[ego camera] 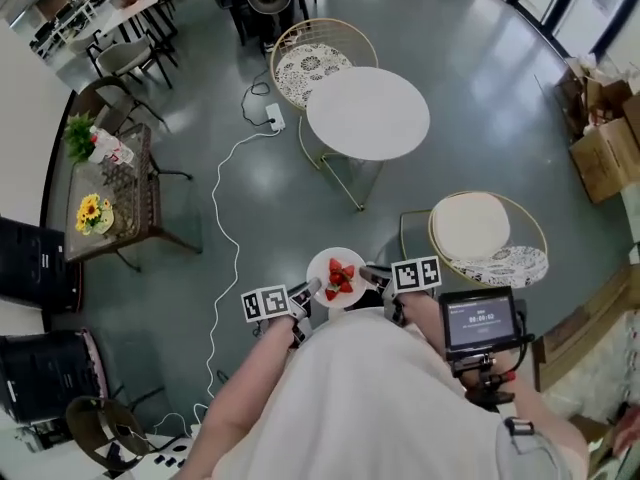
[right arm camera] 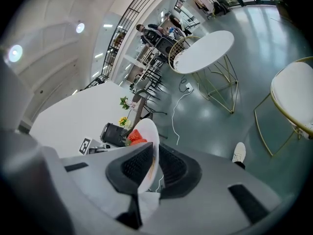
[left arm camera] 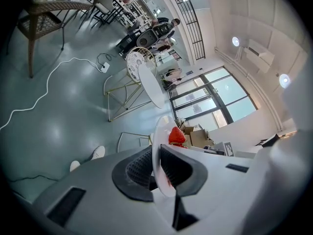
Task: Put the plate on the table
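Close at 6 o'clock, round white plate (ego camera: 322,266) of red strawberries (ego camera: 339,278) rides level, left hand-held gripper (ego camera: 310,290) and right hand-held gripper (ego camera: 372,274) pinching opposite rims to steady fruit; white round bench (ego camera: 367,113) at 12 o'clock.

Floor cable (ego camera: 214,203), sunflowers (ego camera: 92,211), cardboard boxes (ego camera: 605,153)

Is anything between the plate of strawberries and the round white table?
Nothing visible. The plate, gripped at its rim by the left gripper and right gripper, has only bare floor ahead up to the round white table. A cushioned chair stands off to the right, a white cable lies to the left.
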{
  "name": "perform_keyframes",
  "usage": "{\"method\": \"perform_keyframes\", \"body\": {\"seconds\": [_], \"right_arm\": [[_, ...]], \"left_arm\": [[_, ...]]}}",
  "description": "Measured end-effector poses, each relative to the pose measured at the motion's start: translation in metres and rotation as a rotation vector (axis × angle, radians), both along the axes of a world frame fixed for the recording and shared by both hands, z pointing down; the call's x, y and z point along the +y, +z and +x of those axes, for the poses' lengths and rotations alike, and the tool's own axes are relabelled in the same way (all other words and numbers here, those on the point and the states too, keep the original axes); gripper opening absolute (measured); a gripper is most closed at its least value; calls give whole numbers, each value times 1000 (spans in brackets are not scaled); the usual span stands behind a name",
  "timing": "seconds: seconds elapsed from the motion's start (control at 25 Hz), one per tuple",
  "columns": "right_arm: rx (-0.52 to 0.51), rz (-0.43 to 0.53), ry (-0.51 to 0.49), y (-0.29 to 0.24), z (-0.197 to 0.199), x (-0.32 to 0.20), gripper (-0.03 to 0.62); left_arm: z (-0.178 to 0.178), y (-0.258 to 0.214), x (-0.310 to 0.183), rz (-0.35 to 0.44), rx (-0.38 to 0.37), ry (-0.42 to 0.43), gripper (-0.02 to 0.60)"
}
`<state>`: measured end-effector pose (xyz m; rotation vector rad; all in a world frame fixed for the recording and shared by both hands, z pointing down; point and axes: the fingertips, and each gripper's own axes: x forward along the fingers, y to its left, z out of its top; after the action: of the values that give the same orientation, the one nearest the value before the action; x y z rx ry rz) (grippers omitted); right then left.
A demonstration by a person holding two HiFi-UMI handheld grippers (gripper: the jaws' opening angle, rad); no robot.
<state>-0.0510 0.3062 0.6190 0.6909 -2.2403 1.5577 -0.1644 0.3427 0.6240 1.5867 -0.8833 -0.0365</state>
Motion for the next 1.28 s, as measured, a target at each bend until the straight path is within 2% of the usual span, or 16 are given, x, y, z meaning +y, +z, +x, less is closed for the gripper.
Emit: {"method": "perform_keyframes", "body": {"seconds": [0.16,0.56,0.88,1.08,1.28], "right_arm": [[-7,-12,-7,-2,-9,-10,23],[-13,-52,22,0,-1,-47,23],[-15,-45,7,0,12,-108,23],[-27,-47,-27,-10,36,-177,23],[-50,-20,-51,-6,37,-189,23]], "left_arm": [[-6,-2,-9,-13,5,-8,23],[3,-1,-51,-38,-5,18,21],[16,-2,-109,-38,-12,2,21],[41,-10,-176,-55,-49,-20,23],[43,-6,-185,-43,-62,-35,25]]}}
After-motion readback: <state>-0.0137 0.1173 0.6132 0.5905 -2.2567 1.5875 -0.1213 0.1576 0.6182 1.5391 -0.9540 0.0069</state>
